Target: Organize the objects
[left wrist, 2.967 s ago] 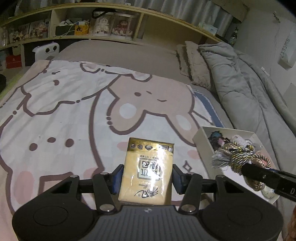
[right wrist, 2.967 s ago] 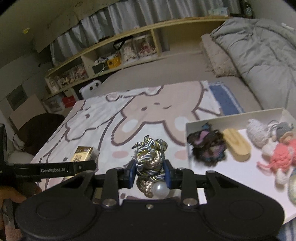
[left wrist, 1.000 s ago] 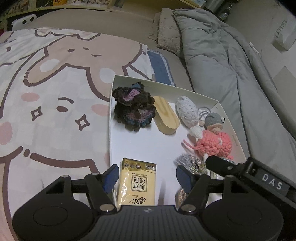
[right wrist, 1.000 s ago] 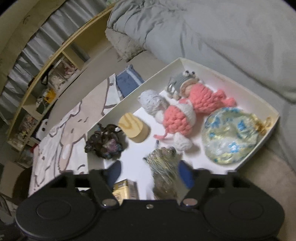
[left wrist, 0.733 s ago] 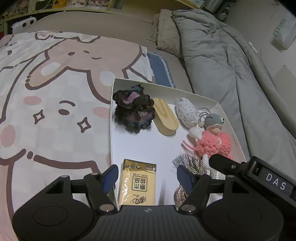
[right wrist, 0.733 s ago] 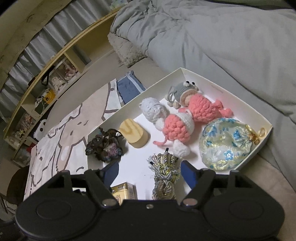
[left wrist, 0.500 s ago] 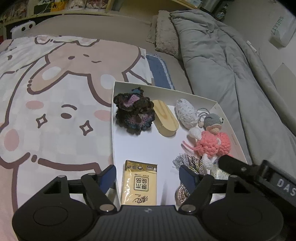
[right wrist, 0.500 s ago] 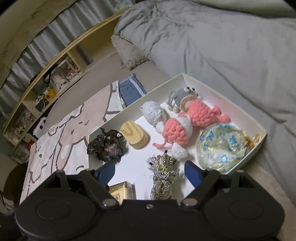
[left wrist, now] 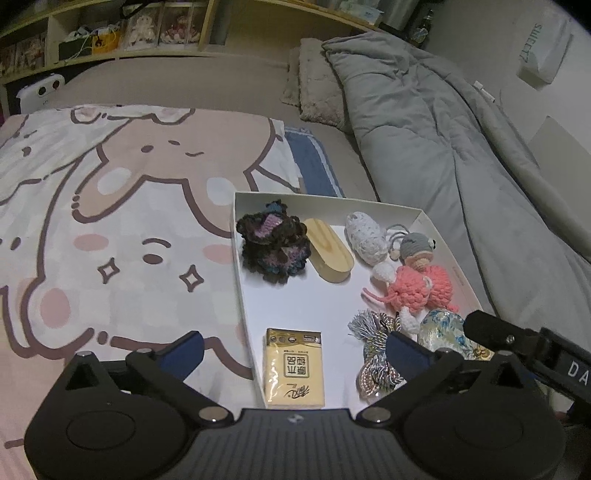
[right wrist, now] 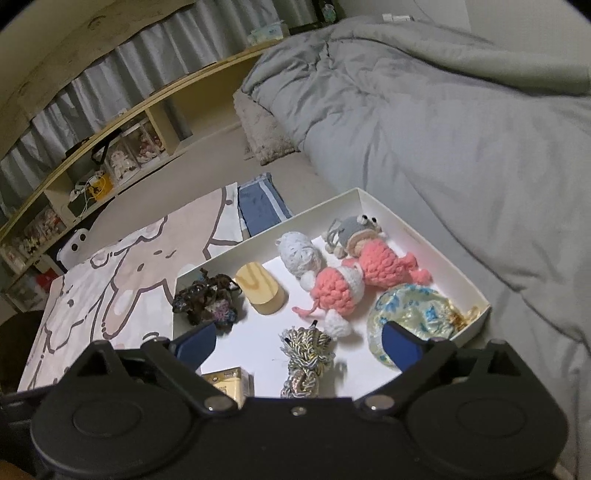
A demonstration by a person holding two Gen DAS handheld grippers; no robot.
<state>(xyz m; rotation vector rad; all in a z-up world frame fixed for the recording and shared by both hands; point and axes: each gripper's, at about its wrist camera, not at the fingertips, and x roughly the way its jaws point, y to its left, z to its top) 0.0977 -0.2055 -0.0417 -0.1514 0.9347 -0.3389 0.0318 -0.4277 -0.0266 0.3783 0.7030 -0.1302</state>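
A white box (left wrist: 242,291) (right wrist: 406,221) lies on the bed. In it lie a yellow tissue pack (left wrist: 294,367) (right wrist: 227,380), a braided gold cord (left wrist: 376,354) (right wrist: 306,360), a dark crochet piece (left wrist: 271,243) (right wrist: 205,301), a wooden block (left wrist: 328,249) (right wrist: 260,288), a white yarn ball (left wrist: 365,236), pink crochet dolls (left wrist: 421,288) (right wrist: 354,280) and a brocade pouch (left wrist: 443,328) (right wrist: 410,314). My left gripper (left wrist: 293,350) is open and empty above the tissue pack. My right gripper (right wrist: 299,341) is open and empty above the cord.
The box sits at the right edge of a cartoon rabbit blanket (left wrist: 110,221). A grey duvet (left wrist: 461,147) (right wrist: 443,110) is heaped to the right, with a pillow (left wrist: 317,92) behind. Shelves (left wrist: 110,33) run along the far wall.
Both grippers let go of their loads in the box: the tissue pack and the cord now lie there. Both grippers have since opened wider and drawn back and up.
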